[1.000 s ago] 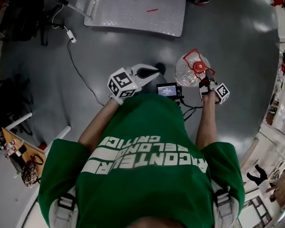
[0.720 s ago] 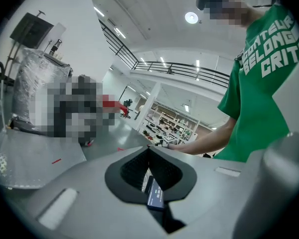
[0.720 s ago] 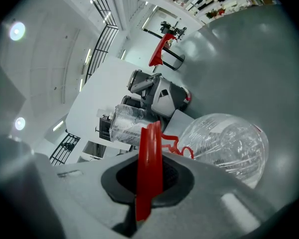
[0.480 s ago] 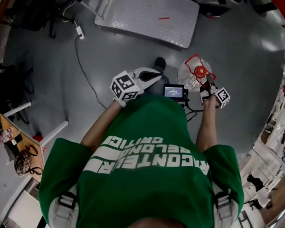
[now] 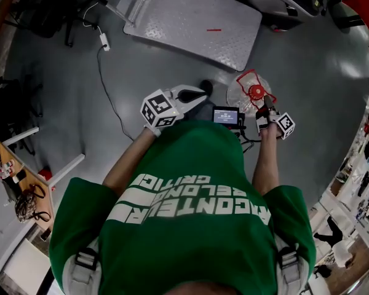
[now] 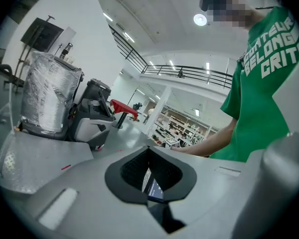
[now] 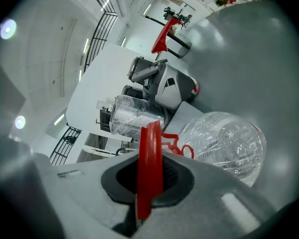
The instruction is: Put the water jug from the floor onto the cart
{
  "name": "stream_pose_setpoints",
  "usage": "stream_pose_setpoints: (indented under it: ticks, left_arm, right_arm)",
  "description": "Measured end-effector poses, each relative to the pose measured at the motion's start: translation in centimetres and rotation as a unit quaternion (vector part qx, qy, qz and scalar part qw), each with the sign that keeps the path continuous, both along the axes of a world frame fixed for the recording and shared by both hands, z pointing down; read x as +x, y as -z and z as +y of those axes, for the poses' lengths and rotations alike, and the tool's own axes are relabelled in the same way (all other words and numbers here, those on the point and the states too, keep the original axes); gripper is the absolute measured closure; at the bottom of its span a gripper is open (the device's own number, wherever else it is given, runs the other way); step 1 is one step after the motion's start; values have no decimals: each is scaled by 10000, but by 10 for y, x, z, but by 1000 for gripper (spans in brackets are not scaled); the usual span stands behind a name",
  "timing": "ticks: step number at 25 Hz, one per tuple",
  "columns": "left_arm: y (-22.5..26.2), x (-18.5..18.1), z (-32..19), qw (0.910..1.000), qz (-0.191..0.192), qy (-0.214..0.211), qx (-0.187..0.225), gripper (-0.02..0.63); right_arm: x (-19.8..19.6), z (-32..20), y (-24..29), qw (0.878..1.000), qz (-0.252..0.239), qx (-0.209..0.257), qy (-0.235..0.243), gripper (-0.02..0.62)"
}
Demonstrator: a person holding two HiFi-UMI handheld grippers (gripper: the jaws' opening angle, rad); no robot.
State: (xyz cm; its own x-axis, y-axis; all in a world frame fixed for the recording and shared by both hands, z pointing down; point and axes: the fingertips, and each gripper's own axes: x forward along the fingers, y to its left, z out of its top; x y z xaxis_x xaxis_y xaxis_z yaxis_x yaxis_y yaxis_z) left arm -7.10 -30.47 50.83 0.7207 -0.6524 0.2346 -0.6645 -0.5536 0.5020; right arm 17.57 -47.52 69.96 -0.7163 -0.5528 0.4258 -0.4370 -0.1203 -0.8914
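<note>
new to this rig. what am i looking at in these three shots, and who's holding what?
There is no robot here. A person in a green shirt holds a two-jaw tool in each hand, and the cubes with square markers are part of those tools.

The head view comes from a camera on the person's head, looking steeply down past the shirt. The left and right gripper views come from cameras riding on each tool, looking along its jaws.

The left tool is shut with nothing in it. The right tool is shut on the red handle of a clear water jug. Ahead on the grey floor stands the flat metal cart, where the jug is meant to go.
</note>
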Motion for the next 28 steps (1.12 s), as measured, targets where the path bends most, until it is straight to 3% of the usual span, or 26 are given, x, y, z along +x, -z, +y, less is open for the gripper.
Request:
stream_pose_setpoints:
  ticks: [28]
  left_arm:
    - [-1, 4, -121, 9992, -244, 234, -218, 600]
  right_arm:
    - [-34, -117, -15, 9984, -252, -256, 436, 599]
